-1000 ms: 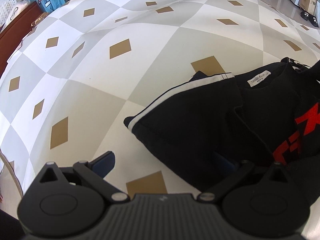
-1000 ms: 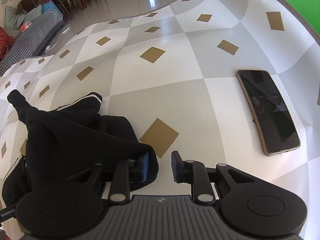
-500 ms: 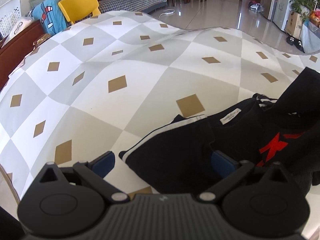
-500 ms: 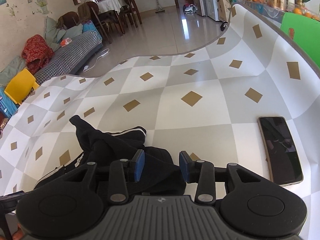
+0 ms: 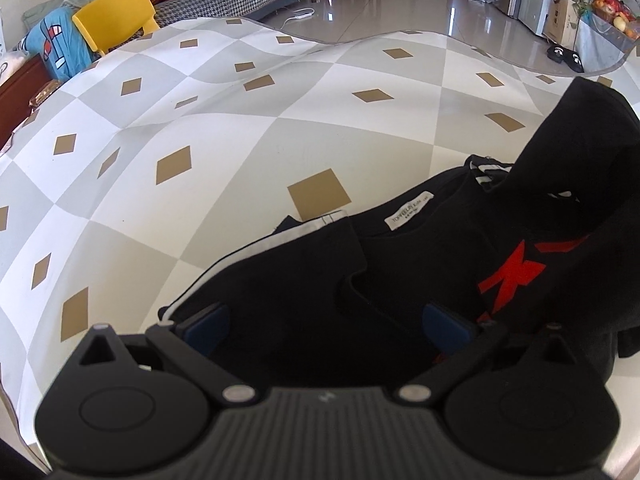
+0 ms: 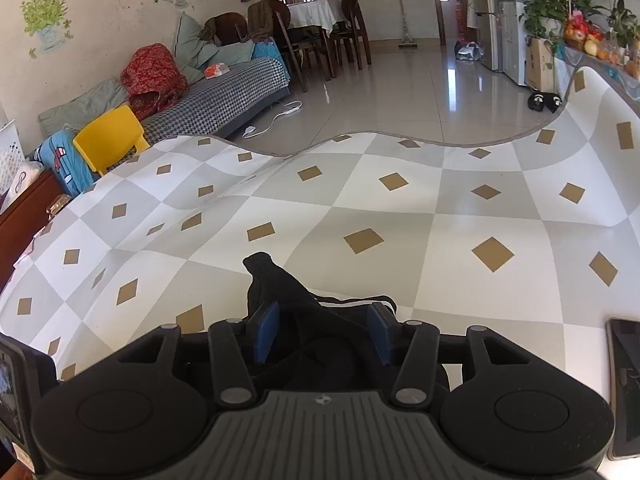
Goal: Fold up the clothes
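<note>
One black T-shirt (image 5: 420,264), bunched on your checked tablecloth (image 5: 200,128): left gripper (image 5: 326,326) spread wide, right gripper (image 6: 322,330) opening around loose fabric, so any snagged fold may drag the shirt crooked.

Matt black cloth garment (image 5: 304,288); smooth checked tablecloth (image 5: 200,128); glossy phone (image 6: 624,384).

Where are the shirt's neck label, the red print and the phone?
neck label (image 5: 409,213), left wrist view, middle of the white tag.
red print (image 5: 514,276), left wrist view, centre of the red mark.
phone (image 6: 625,384), right wrist view, its dark screen.
</note>
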{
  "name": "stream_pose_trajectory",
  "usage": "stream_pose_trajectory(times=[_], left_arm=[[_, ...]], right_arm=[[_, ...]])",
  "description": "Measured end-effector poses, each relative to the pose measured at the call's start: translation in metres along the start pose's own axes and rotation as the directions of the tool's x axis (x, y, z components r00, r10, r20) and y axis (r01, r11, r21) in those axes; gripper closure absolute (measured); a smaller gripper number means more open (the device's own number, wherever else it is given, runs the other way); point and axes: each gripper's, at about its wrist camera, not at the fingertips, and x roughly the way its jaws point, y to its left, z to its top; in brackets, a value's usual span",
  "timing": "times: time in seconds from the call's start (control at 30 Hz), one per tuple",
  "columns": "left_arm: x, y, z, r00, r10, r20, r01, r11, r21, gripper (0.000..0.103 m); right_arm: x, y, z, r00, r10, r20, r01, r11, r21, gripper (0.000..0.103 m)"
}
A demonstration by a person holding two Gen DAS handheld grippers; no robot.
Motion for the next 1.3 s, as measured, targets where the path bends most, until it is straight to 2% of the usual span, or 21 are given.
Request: stream_pose_trajectory(times=[0.27,0.57,0.8,0.97,1.1,1.2,1.3], left_arm=[[0.011,-0.004,-0.001,1.0,0.001,-0.014,0.0,1.0,0.03,0.0],[0.014,0.003,0.0,0.999,-0.016,-0.028,0.017,1.0,0.005,0.0],[0.015,0.004,0.002,0.999,-0.03,-0.031,0.03,1.0,-0.007,0.0],[0.02,0.004,0.0,0.998,-0.032,-0.048,0.032,0.999,-0.007,0.0],[0.023,0.004,-0.002,0.998,-0.029,-0.056,0.028,1.0,-0.003,0.0],[0.024,0.004,-0.003,0.998,-0.024,-0.062,0.024,1.0,0.0,0.0],[0.025,0.005,-0.005,0.998,-0.023,-0.065,0.023,1.0,-0.006,0.0]], right_arm=[[0.028,0.02,-0.001,0.999,-0.002,-0.038,-0.003,0.993,-0.119,0.052],[0.016,0.028,0.003,0.997,0.067,-0.033,-0.073,0.971,-0.228,0.05],[0.035,0.047,-0.011,0.998,0.006,-0.068,-0.032,0.918,-0.396,0.049],[0.06,0.051,-0.027,0.984,-0.117,-0.134,0.04,0.88,-0.474,0.049],[0.072,0.039,-0.033,0.969,-0.161,-0.186,0.069,0.904,-0.423,0.052],[0.071,0.02,-0.028,0.966,-0.159,-0.203,0.098,0.955,-0.281,0.064],[0.064,0.003,-0.022,0.97,-0.152,-0.192,0.124,0.981,-0.152,0.077]])
